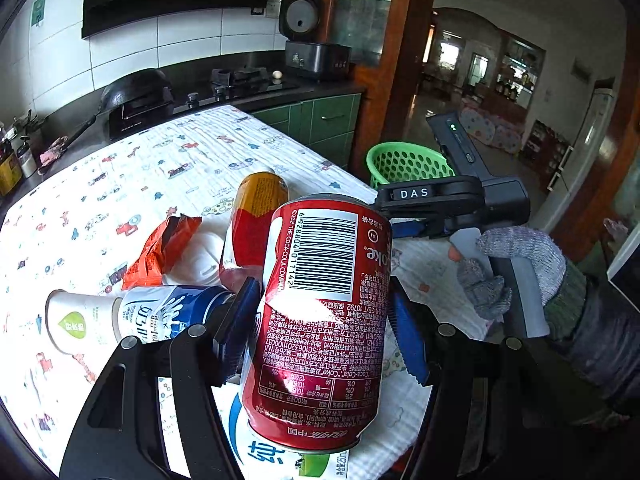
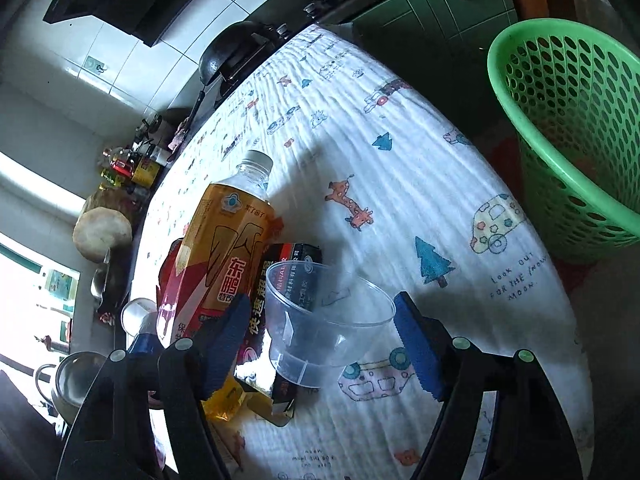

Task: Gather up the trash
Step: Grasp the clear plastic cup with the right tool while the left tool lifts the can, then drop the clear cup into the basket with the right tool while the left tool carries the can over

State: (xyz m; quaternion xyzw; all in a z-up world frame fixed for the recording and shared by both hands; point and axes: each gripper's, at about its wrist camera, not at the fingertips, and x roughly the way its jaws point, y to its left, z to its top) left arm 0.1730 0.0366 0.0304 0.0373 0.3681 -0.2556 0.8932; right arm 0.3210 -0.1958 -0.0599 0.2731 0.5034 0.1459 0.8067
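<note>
Left hand-held gripper [image 1: 320, 332] was clamped on the dented red aluminium cola can [image 1: 320, 320], lifted off the desk [image 1: 120, 184] presumably for the green perforated plastic basket [image 2: 568, 128], while right hand-held gripper [image 2: 320, 328] straddled, jaws apart, the clear plastic cup [image 2: 324, 320].

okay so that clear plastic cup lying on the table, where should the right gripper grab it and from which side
Grip the clear plastic cup across its wide rim, coming down from above. It lies tilted with the mouth up and sits between the right gripper's open fingers; the thin wall flexes, so probably squeeze gently. The yellow bottle crowds its left.
</note>
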